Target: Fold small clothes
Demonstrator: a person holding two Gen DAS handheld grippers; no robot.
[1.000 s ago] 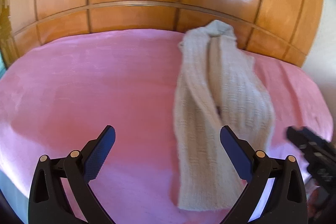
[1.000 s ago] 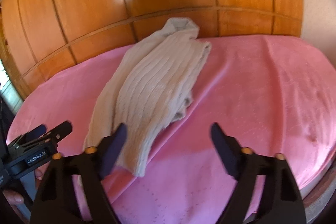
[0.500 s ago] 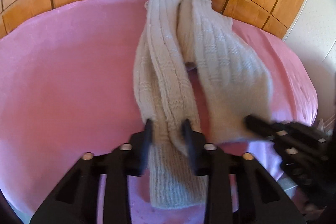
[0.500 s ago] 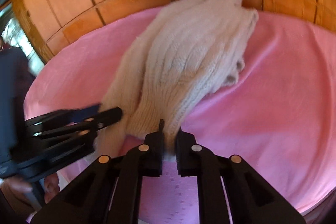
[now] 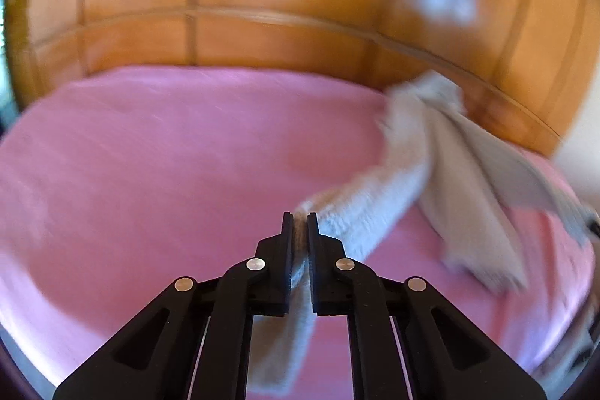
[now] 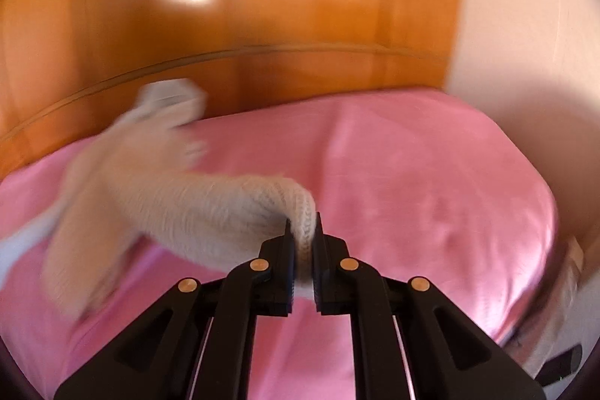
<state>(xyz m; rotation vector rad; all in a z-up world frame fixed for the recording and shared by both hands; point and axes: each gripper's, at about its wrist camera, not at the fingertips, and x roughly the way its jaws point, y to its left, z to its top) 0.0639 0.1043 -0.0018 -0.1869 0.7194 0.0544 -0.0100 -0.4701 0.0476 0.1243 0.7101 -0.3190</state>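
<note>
Cream knit garment (image 5: 378, 208): stretched across pink bed cover (image 5: 150, 156), collar at headboard edge. Left gripper (image 5: 299, 225) and right gripper (image 6: 302, 231) each clamped on a lower end.

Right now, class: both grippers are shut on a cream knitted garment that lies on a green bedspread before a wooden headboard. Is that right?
Not quite: the bedspread is pink, as both wrist views show. The left gripper and right gripper are each shut on the cream knitted garment, before the wooden headboard.
</note>
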